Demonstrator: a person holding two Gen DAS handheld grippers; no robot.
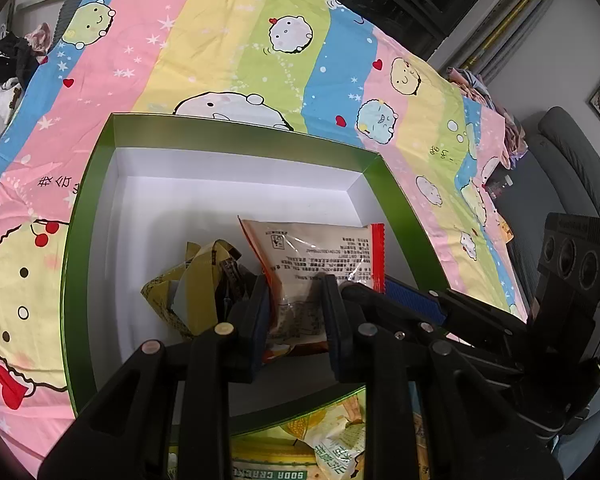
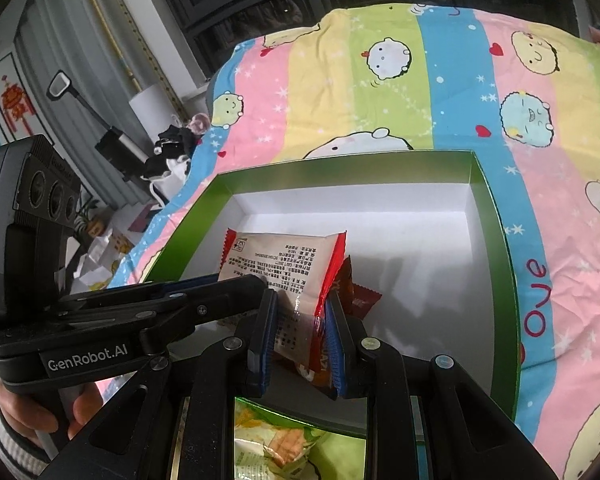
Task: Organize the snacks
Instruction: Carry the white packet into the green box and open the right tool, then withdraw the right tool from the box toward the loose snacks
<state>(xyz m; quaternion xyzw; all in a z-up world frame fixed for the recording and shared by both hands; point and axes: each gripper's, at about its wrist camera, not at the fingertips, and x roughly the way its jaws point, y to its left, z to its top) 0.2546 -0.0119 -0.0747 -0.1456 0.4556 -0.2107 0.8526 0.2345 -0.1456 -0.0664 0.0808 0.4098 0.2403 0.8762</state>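
Two grippers over the green box [image 1: 80, 216] on the bedspread [image 1: 220, 40]. Left gripper [image 1: 294, 312] is clenched on the white-and-red snack packet [image 1: 320, 252], just above the box floor. Beside it lies a yellow packet [image 1: 192, 284]. Right gripper [image 2: 302, 334] grips a red packet [image 2: 356, 292]. More snacks [image 2: 276, 440] outside near wall; sorting looks early.
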